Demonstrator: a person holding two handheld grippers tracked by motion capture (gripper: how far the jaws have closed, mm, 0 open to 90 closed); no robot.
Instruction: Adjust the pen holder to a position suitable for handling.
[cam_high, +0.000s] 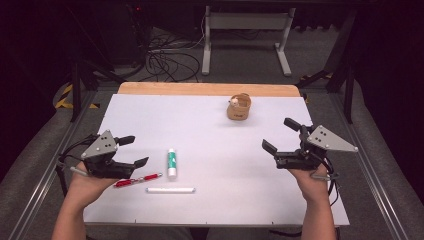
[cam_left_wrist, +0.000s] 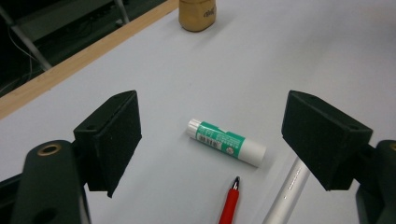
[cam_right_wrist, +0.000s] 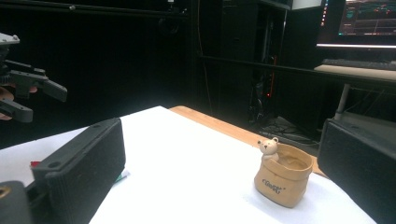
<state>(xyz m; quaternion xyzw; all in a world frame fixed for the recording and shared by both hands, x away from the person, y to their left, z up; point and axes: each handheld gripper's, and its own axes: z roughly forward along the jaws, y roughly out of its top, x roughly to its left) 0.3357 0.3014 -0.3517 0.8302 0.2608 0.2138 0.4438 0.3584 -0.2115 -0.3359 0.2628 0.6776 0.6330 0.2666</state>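
Both tongs spread, empty: L gripper (cam_high: 131, 150) near-left, over glue stick (cam_left_wrist: 227, 141); R gripper (cam_high: 281, 136) right, facing bear pot (cam_right_wrist: 283, 179) far-centre. Risk: round glue stick, red pen (cam_high: 137, 180), white pen (cam_high: 170, 190) crowded; jaw nudge rolls one away.

— The table (cam_high: 150, 115): a smooth, matt white sheet over a pale wood board, bare along the far edge.

— And the tan pot (cam_right_wrist: 282, 179)?

— Matt, perhaps glazed ceramic; the view is too soft to tell. The glue stick (cam_left_wrist: 227, 142) is glossy plastic with a paper label, the silver pen (cam_left_wrist: 286, 191) brushed metal, the red pen (cam_left_wrist: 229, 203) shiny plastic.

— The left gripper (cam_left_wrist: 212, 137)?

— Matt black pads, faintly grainy.
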